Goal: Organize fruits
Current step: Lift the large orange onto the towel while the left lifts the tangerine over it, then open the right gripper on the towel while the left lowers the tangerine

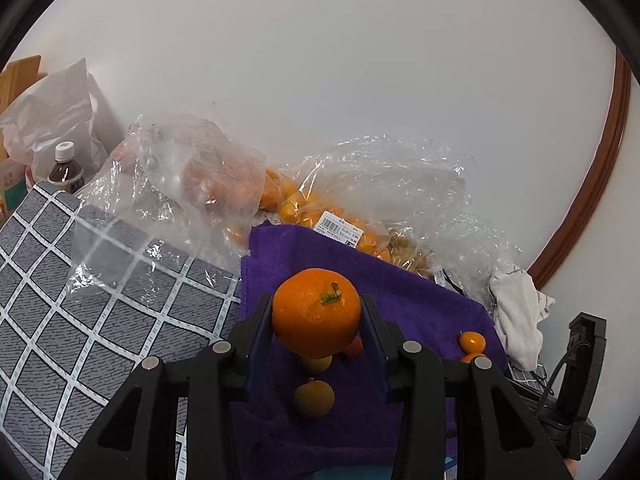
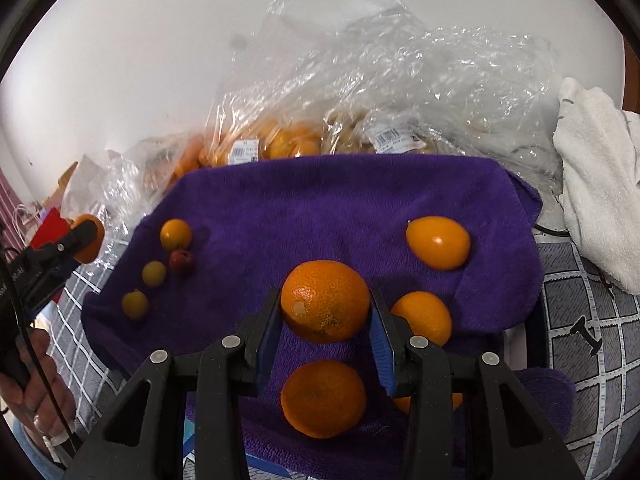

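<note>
The left gripper (image 1: 316, 320) is holding a stemmed mandarin (image 1: 316, 312), its blue-padded fingers (image 1: 260, 332) pressing on either side of the fruit, narrowed to its width. The right gripper (image 2: 325, 312) is doing the same with a second mandarin (image 2: 325, 301), carried above the purple towel (image 2: 340, 200). Both fruits are being gripped across the middle, probably so that the round skin cannot roll out of the pads.

On the towel the fruit is looking sorted by kind. On the right side, mandarins are gathering: one (image 2: 323, 398) directly below the right gripper, another (image 2: 424, 316) just beside its right finger, and a smooth oval citrus fruit (image 2: 438, 242) further back. On the left side, three small yellow fruits (image 2: 154, 273) and a small red fruit (image 2: 181, 261) are sitting close together. I judge that the right mandarin is heading for the group beneath it.

The right wrist view is showing both clusters at once, plus the left gripper (image 2: 86, 240) at the towel's left edge with its mandarin and the person's hand (image 2: 36, 380) behind it. The left wrist view is hiding most of the towel behind its own fruit, yet it is revealing the clear bags of fruit (image 1: 320, 208) along the wall, a capped bottle (image 1: 66, 168) and the checked cloth (image 1: 80, 300) covering the worktop.
</note>
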The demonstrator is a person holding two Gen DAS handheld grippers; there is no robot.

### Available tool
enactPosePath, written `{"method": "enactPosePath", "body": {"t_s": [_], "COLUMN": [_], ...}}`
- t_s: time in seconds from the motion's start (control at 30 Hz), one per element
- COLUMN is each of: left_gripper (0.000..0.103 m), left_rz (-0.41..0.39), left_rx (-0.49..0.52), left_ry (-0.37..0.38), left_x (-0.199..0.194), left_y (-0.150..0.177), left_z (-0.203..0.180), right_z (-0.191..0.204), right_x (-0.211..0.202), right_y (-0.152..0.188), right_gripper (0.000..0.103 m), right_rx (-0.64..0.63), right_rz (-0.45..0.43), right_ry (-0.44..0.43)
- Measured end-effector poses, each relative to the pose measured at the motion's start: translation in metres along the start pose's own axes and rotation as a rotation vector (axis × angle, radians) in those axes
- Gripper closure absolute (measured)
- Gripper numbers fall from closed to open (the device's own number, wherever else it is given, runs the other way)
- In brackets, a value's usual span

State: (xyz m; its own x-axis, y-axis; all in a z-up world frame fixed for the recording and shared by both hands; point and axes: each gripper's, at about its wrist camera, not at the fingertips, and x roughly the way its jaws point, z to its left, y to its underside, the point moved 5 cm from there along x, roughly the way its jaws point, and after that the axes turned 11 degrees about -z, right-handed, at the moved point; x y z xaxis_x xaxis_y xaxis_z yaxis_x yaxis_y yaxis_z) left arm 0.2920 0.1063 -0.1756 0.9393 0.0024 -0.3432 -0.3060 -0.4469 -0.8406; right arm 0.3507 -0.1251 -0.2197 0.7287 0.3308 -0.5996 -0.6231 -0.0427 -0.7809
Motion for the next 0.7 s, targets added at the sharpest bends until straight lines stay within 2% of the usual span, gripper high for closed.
{"method": "enactPosePath", "body": {"t_s": [0.37, 0.53, 0.7], "left_gripper": [0.063, 0.063, 0.063], "left_rz": [0.058, 0.076, 0.128], "left_rx": [-0.034, 0.02, 0.096], "left_ry": [0.035, 0.061, 0.094], "left_x": [0.008, 0.007, 0.014], "left_y": [0.008, 0.016, 0.034], "left_z": [0.002, -0.013, -0.034], "right_z": [0.001, -0.006, -0.018], "right_x": [-0.006, -0.034, -0.048], "right_y": [-0.001, -0.008, -0.011], "right_gripper": [0.061, 0.061, 0.06], "right_rx": [-0.013, 0.027, 0.049], "right_rz": [-0.007, -0.08, -0.103], "right_ry": [-0.006, -0.014, 0.004]}}
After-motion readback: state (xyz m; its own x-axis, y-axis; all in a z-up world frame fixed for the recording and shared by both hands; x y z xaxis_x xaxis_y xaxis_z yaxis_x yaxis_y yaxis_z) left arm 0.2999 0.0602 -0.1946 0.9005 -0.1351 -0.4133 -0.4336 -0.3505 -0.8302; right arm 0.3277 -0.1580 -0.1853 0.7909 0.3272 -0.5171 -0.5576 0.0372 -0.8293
